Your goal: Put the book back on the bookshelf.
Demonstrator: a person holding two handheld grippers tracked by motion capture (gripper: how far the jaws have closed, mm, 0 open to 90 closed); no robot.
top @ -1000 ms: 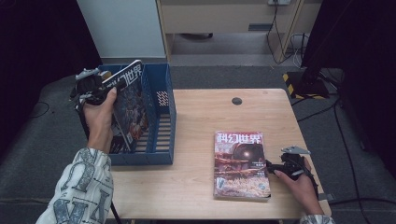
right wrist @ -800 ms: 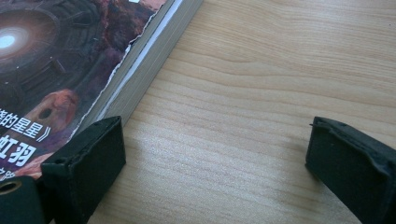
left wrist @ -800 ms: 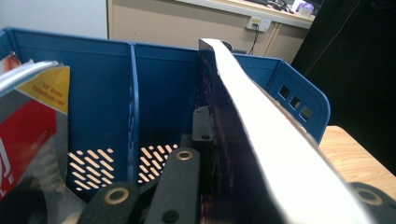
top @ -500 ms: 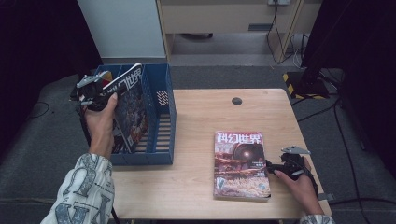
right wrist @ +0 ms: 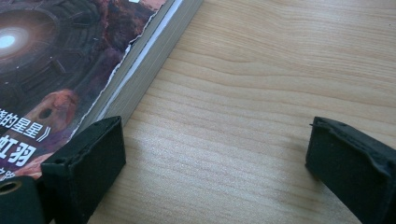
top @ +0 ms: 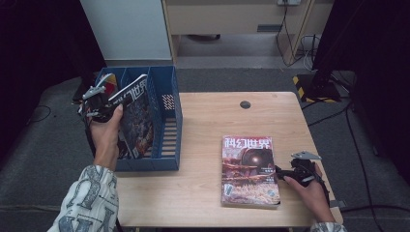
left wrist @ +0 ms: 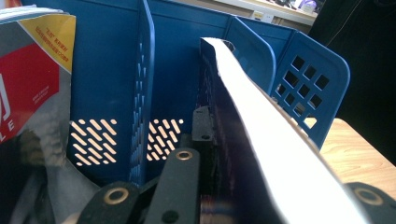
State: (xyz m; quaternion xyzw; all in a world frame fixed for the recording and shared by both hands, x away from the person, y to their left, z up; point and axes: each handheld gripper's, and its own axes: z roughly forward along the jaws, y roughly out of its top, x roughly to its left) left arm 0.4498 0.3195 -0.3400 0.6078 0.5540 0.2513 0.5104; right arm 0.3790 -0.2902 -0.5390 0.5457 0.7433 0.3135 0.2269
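Up at the blue file rack (top: 169,121), the left claw (top: 99,104) is clamped on the top edge of a dark-covered magazine (top: 138,116), which stands tilted in the rack's middle compartment. Lower right, the right claw (right wrist: 215,154) rests on the worktop (top: 208,193) with jaws wide apart and nothing gripped; one jaw sits just beside the edge of the flat-lying magazine stack (top: 249,169).

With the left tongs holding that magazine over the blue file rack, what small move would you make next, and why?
Probably lower it a little further. The left tongs are shut on the magazine, which stands tilted in the middle compartment of the blue rack with its top edge above the dividers, so it does not look seated enough to release.
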